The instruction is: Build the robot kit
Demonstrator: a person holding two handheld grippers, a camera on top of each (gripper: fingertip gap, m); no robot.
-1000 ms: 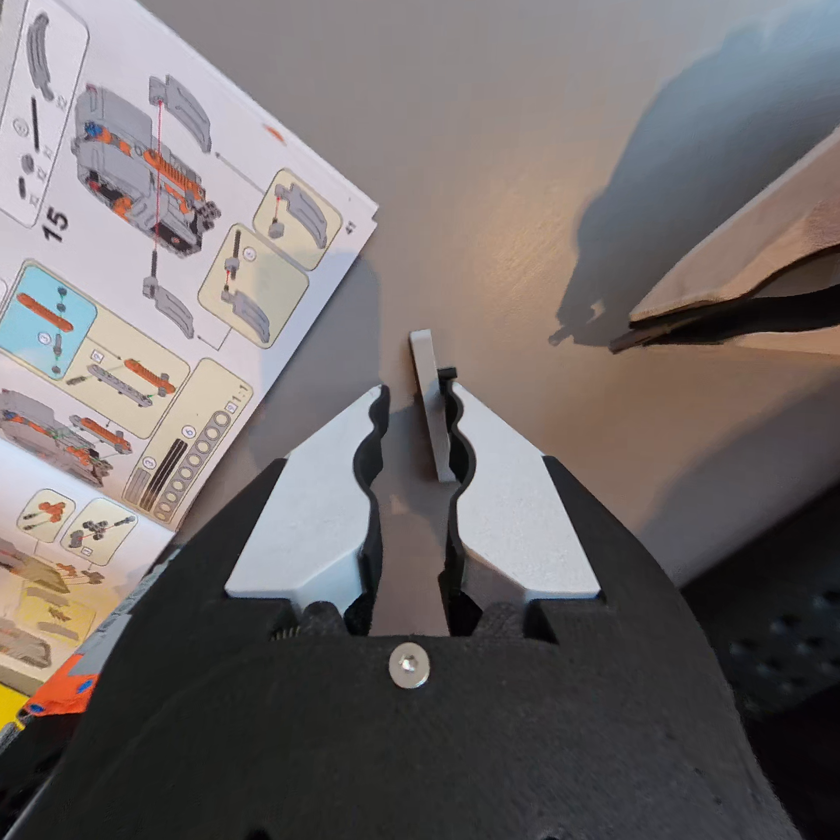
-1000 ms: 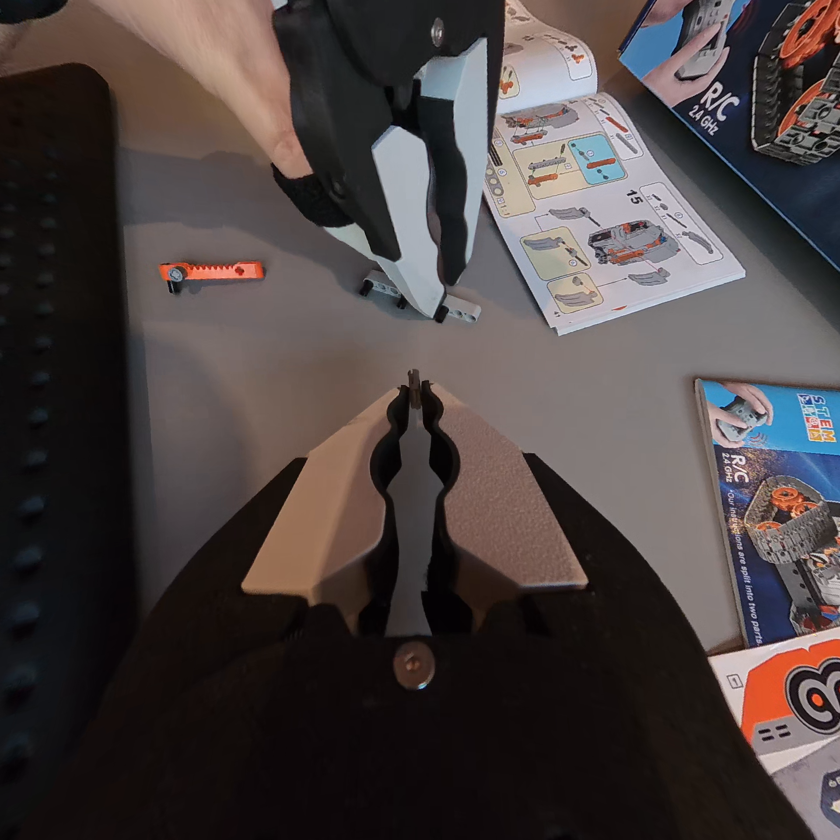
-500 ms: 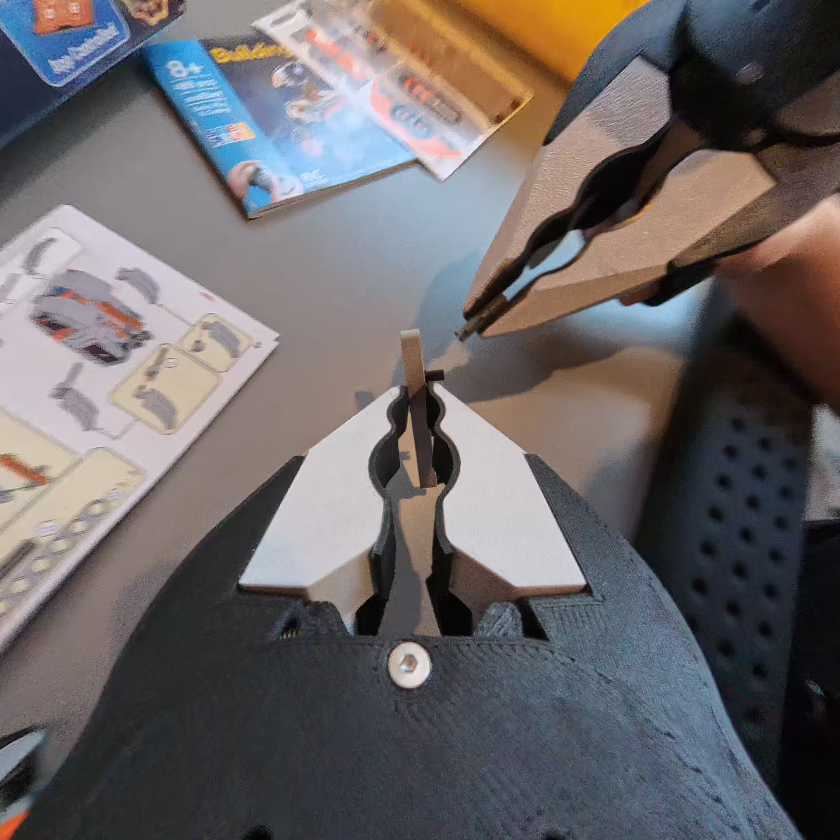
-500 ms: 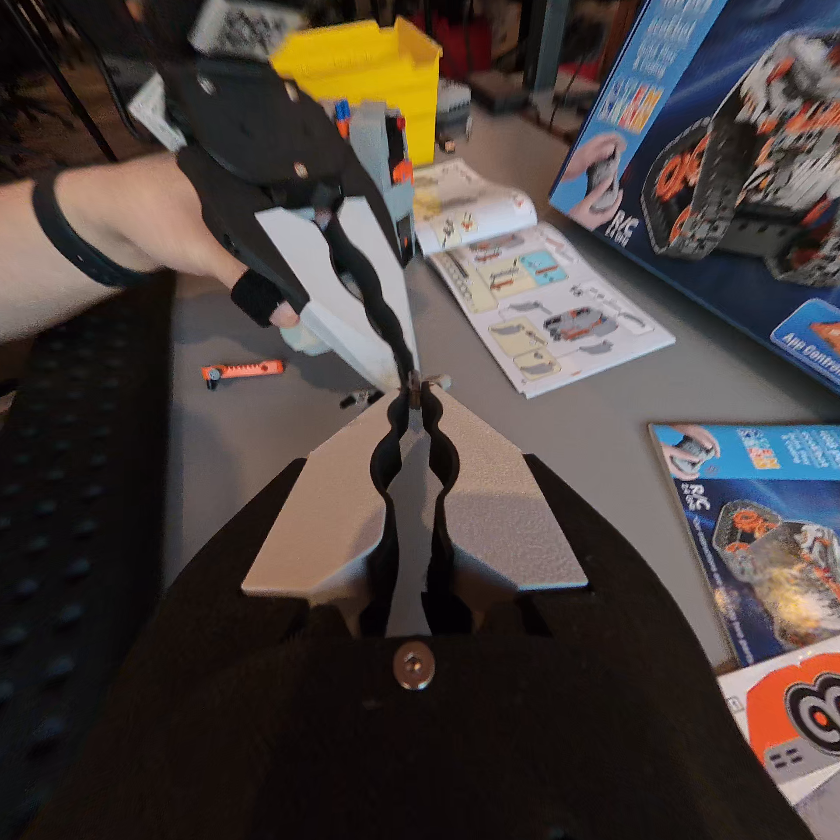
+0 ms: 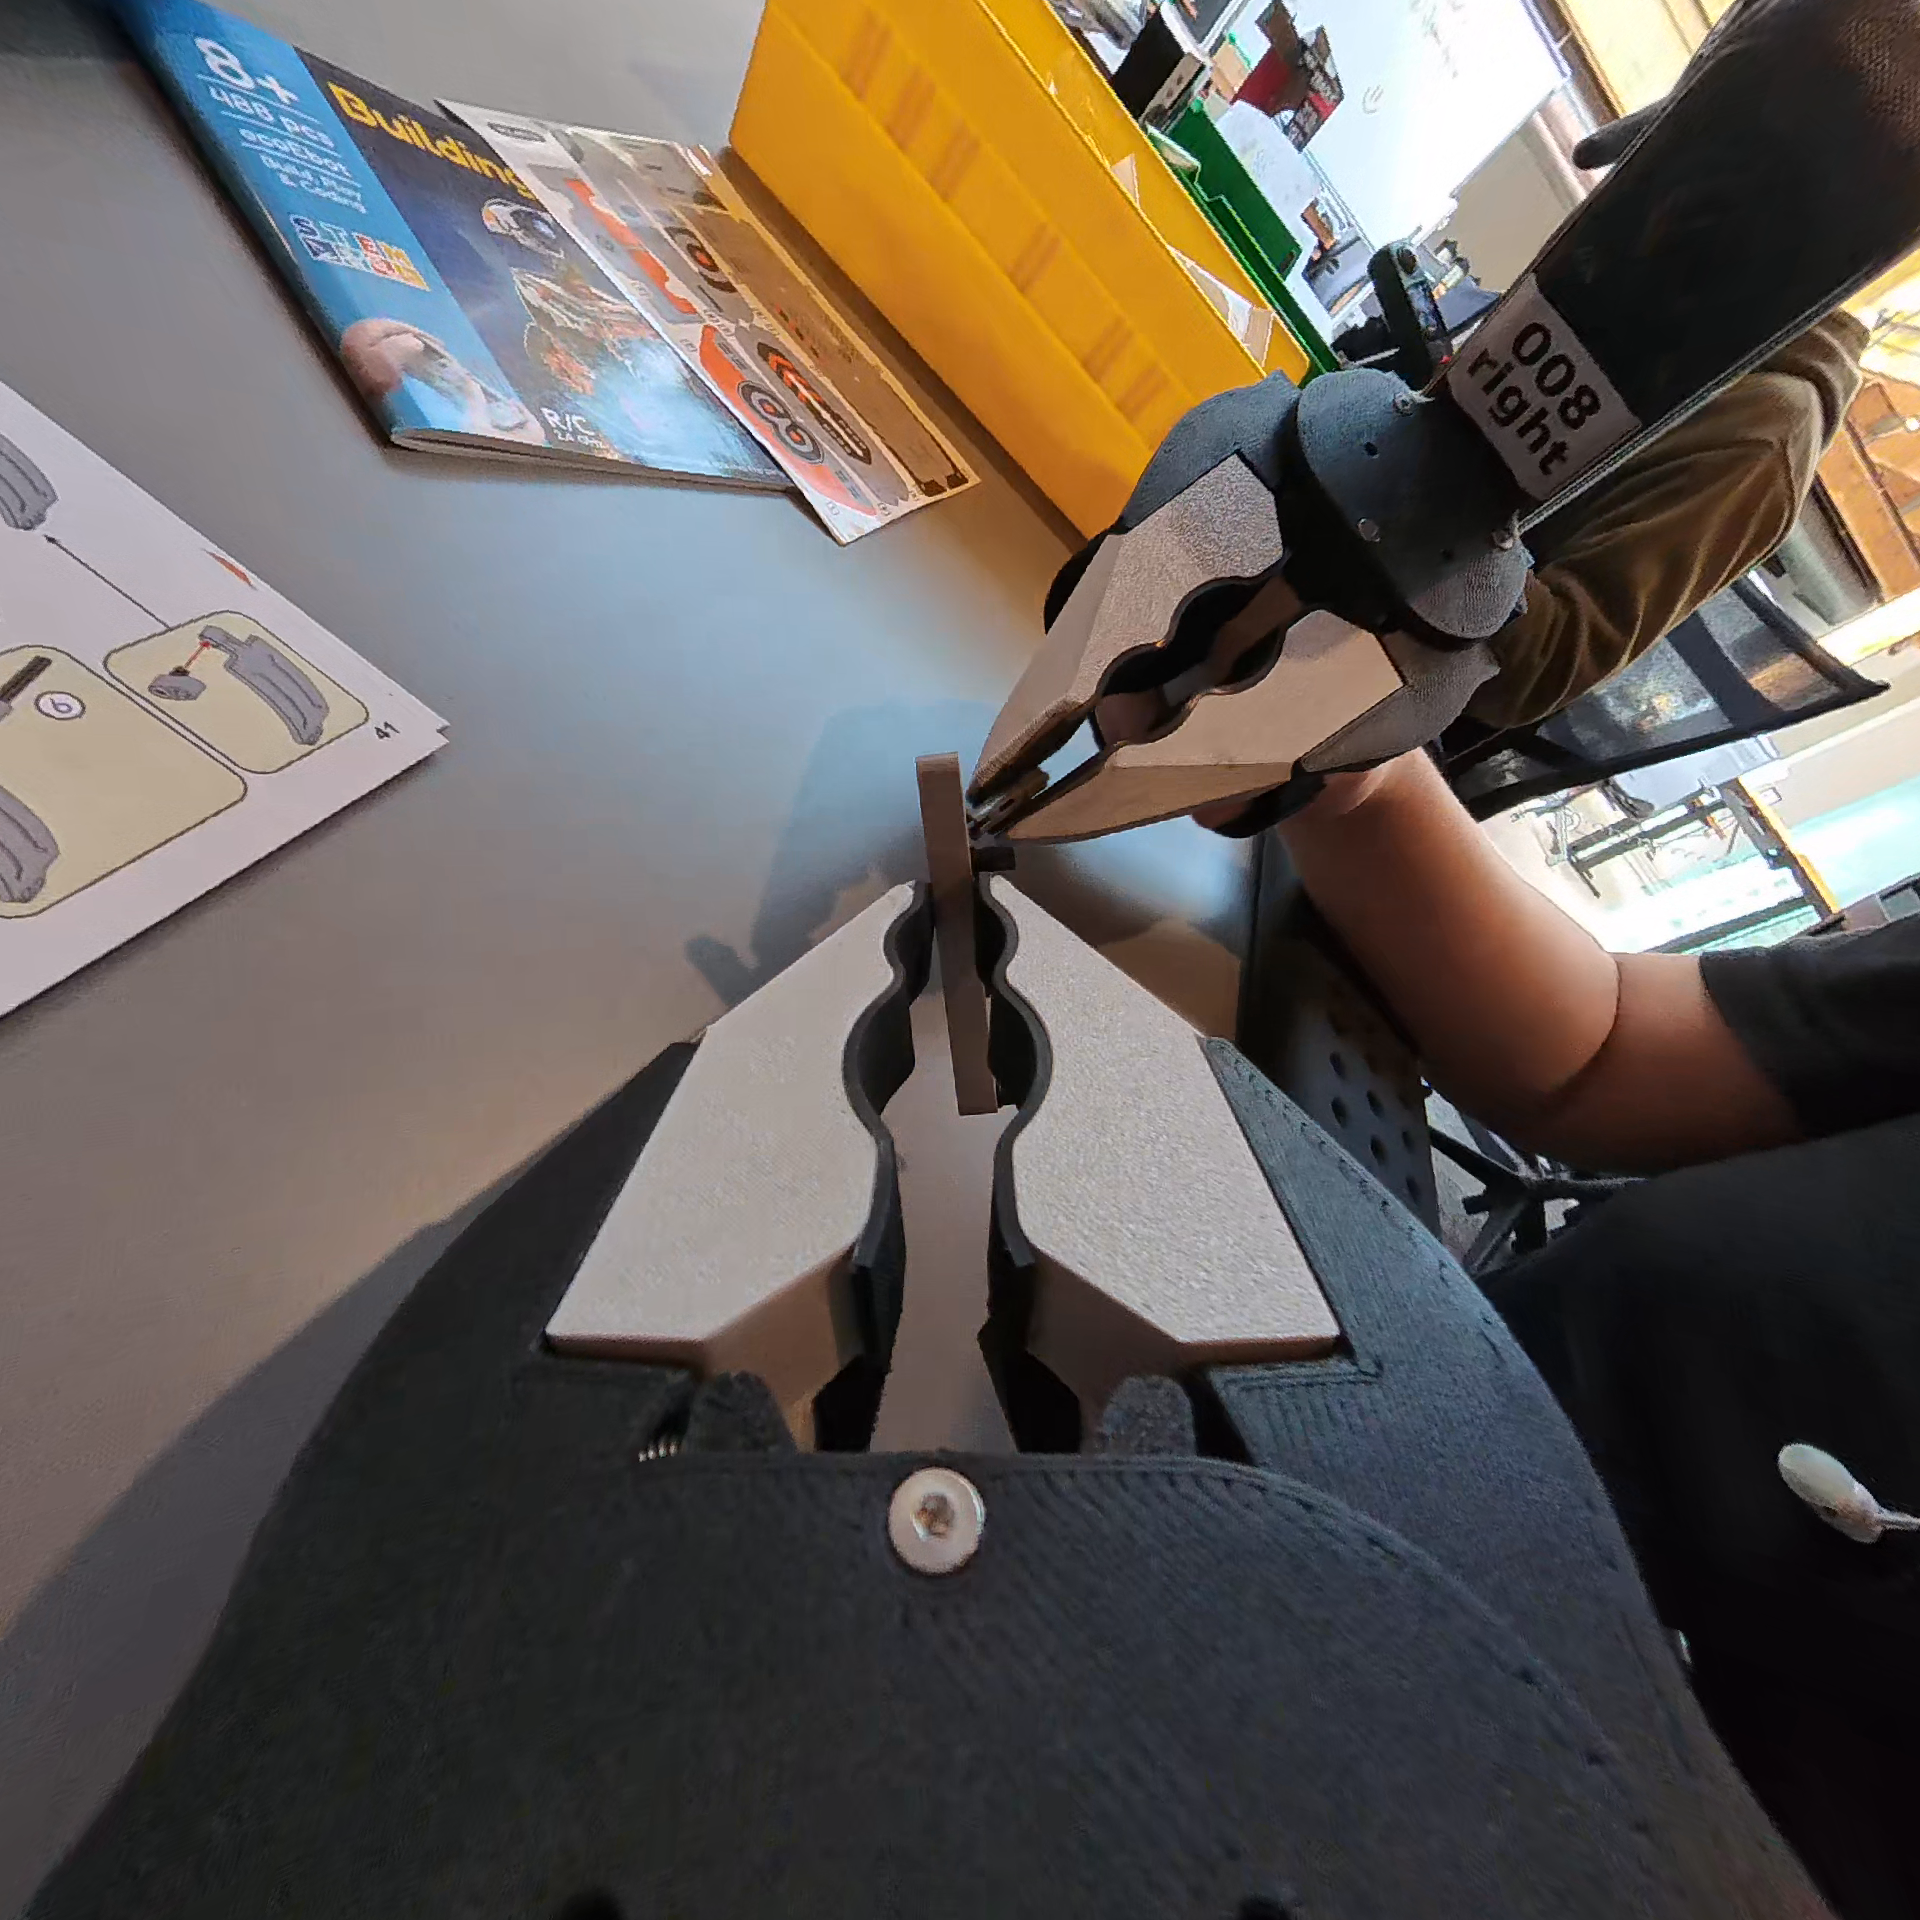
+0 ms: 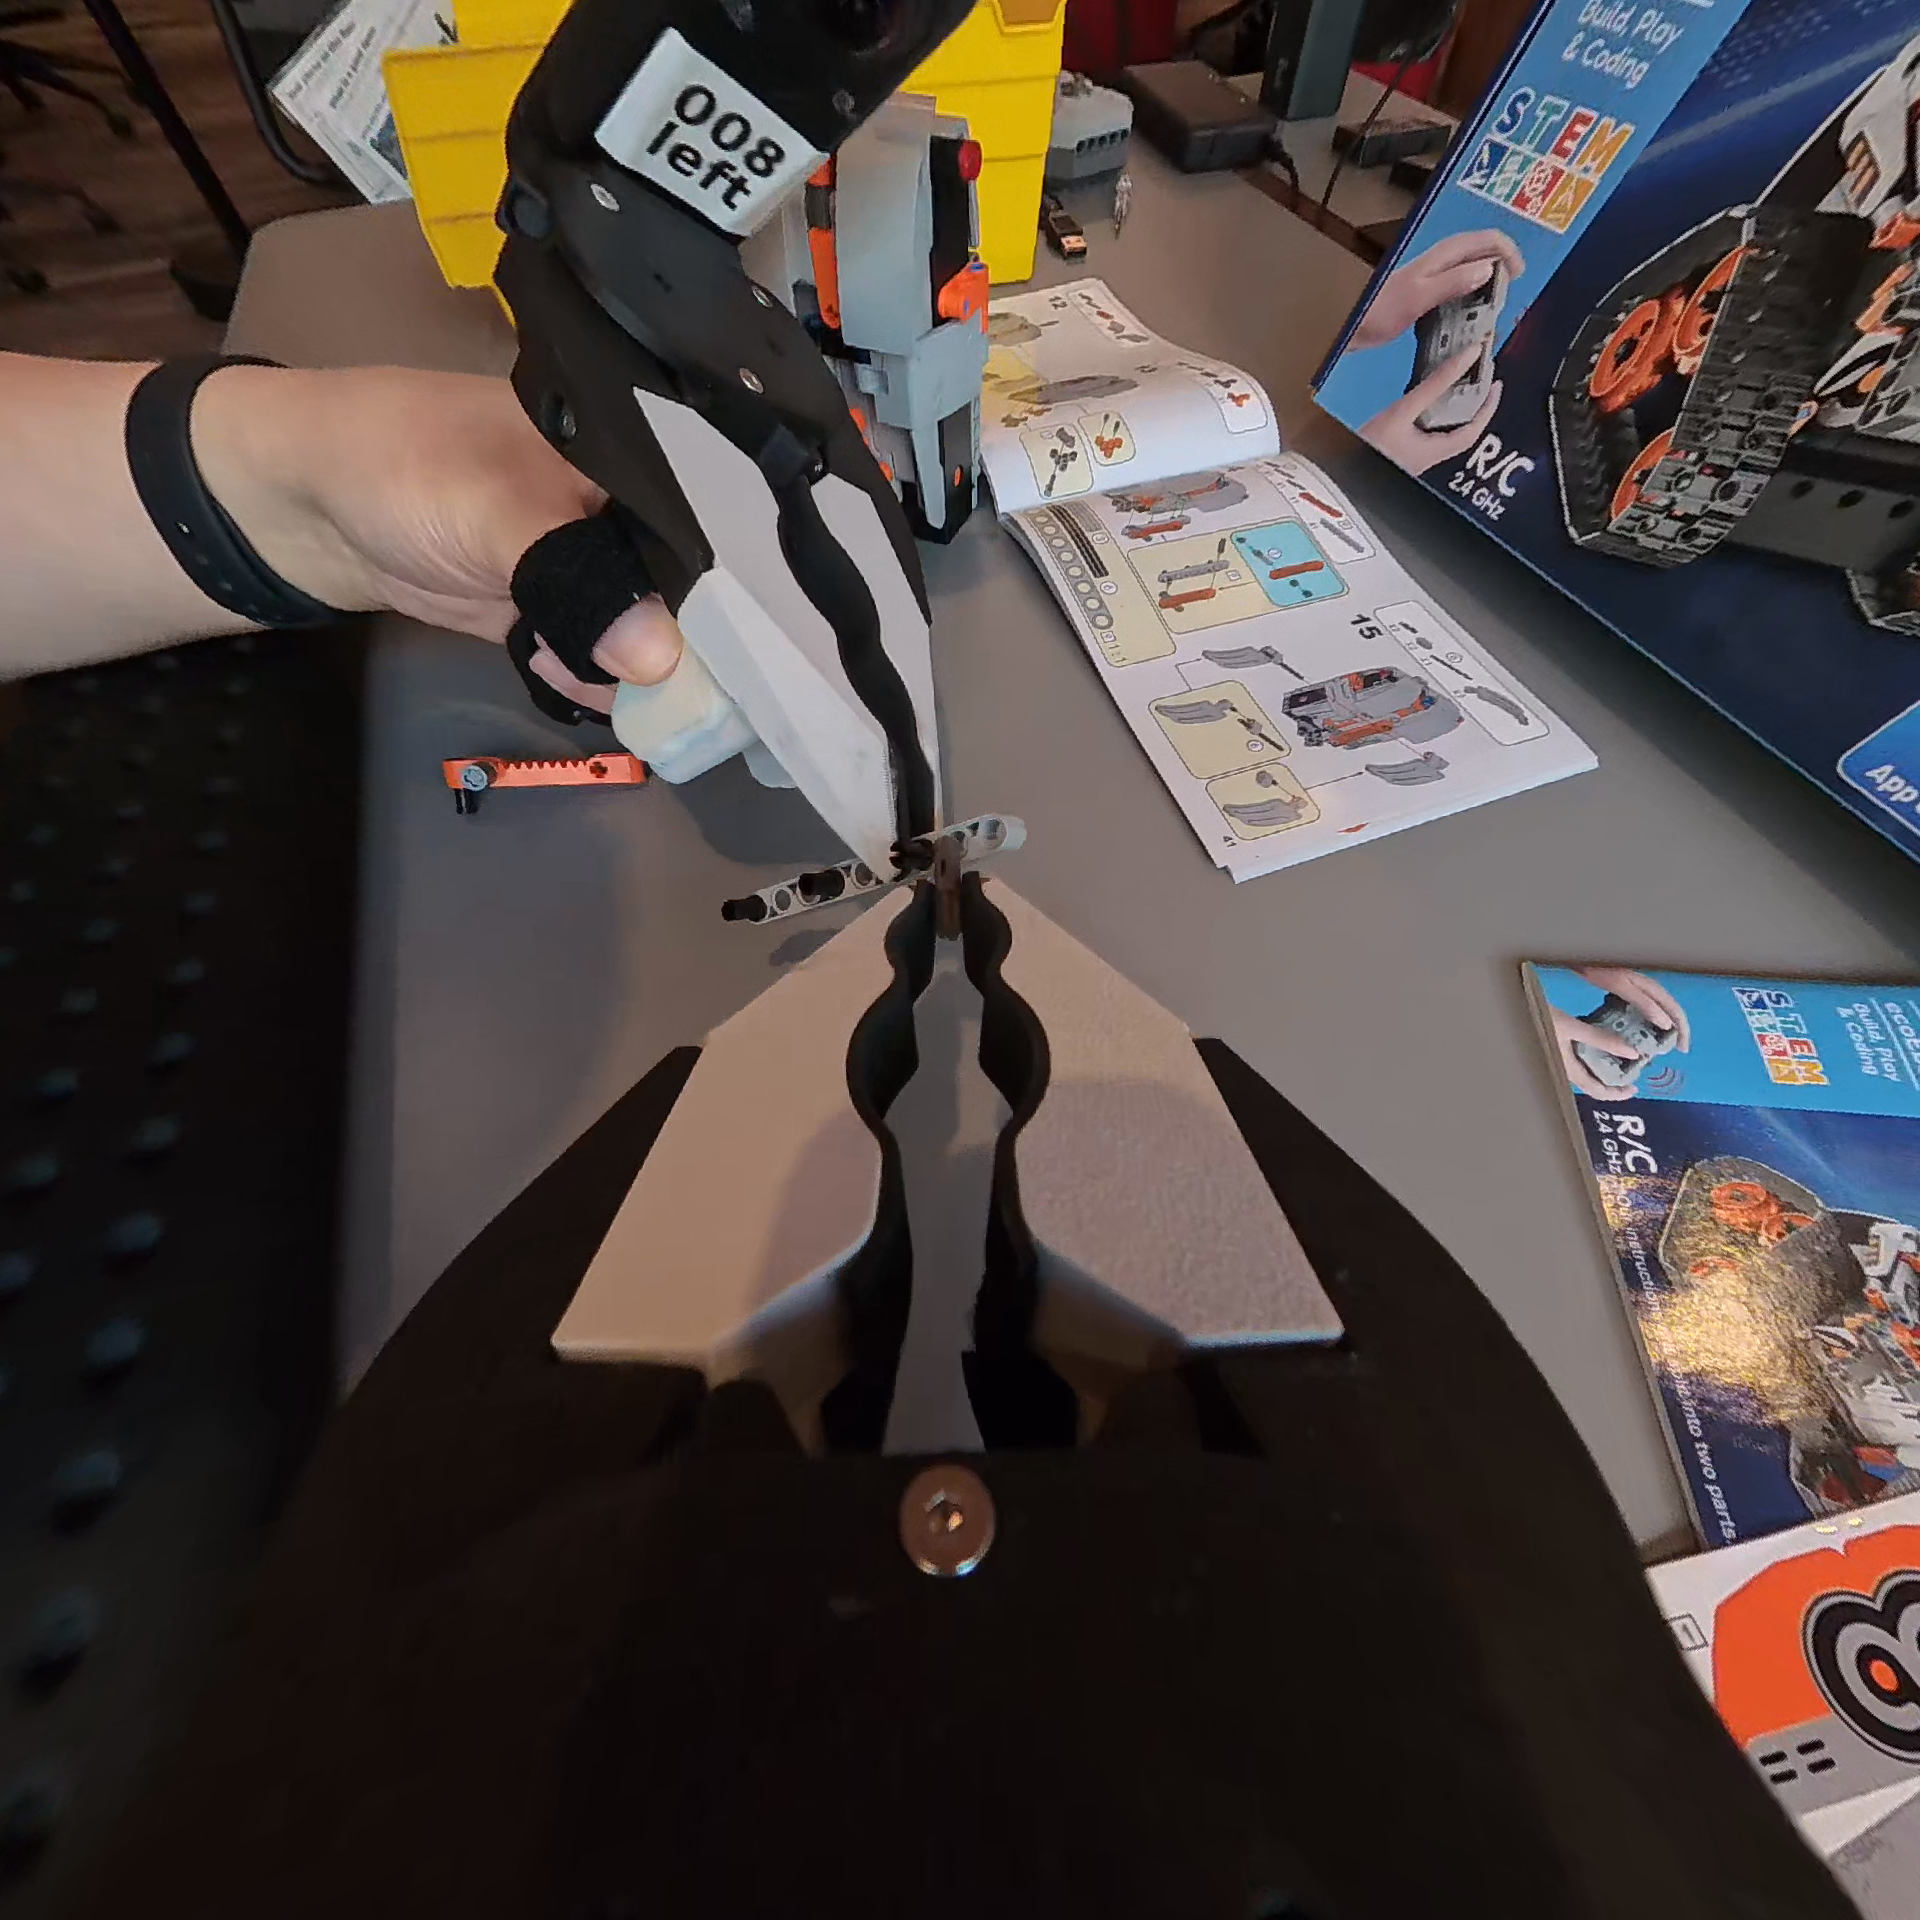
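Note:
My left gripper (image 5: 951, 888) is shut on a light grey beam with holes (image 5: 964, 1039) and holds it above the grey table (image 5: 582, 831). In the right wrist view the left gripper (image 6: 914, 844) comes down from the upper left, and the beam (image 6: 805, 890) lies crosswise with black pegs in it. My right gripper (image 6: 945, 896) is shut on a small dark pin (image 6: 948, 909). Its tip touches the middle of the beam. In the left wrist view the right gripper (image 5: 985, 816) meets the beam's upper end from the right.
An orange toothed beam (image 6: 540, 771) lies on the table at the left. An open instruction booklet (image 6: 1299, 665), a partly built grey model (image 6: 894, 343), a yellow bin (image 6: 997, 104) and a blue box (image 6: 1662, 364) stand behind. A booklet (image 6: 1745, 1247) lies at the right, and a black dotted mat (image 6: 156, 1039) at the left.
My left gripper shut on the grey beam and lifted it off the table. Both grippers tilted up and came together, so the right gripper's pin now touches the beam.

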